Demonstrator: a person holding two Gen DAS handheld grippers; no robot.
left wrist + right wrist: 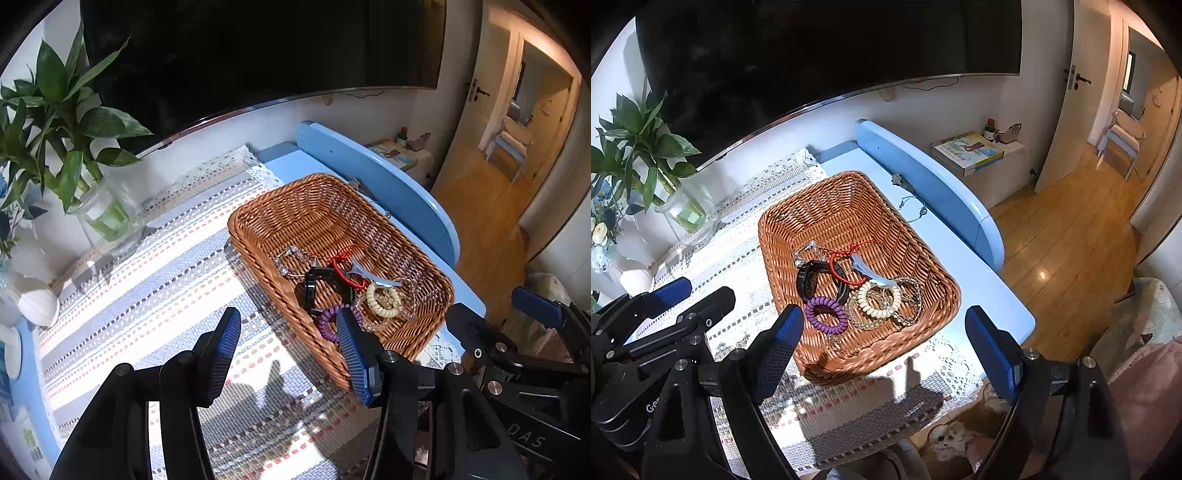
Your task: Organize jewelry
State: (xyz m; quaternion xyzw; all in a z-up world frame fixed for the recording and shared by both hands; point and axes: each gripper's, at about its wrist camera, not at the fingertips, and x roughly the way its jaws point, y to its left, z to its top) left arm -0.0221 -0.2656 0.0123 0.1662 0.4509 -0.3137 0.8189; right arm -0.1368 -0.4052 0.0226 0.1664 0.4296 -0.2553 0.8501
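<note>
A brown wicker basket (317, 206) (842, 206) sits on a striped table mat. In its near end lie a purple coil band (826, 314) (328, 321), a cream coil band (879, 300) (384, 301), a black bangle (812, 278) (314, 286), a red cord bracelet (842, 266) (341, 267), clear bead bracelets (905, 306) and a pale blue clip (864, 269) (373, 277). A thin silver chain (912, 208) lies on the blue table beyond the basket. My left gripper (288, 332) is open over the basket's near left rim. My right gripper (886, 332) is open above the basket's near end. Both are empty.
A glass vase with a green plant (107, 218) (687, 214) stands at the back left, white ornaments (37, 302) beside it. A dark TV screen (258, 55) hangs behind. The blue raised table edge (923, 177) runs on the right, wooden floor (1071, 240) beyond.
</note>
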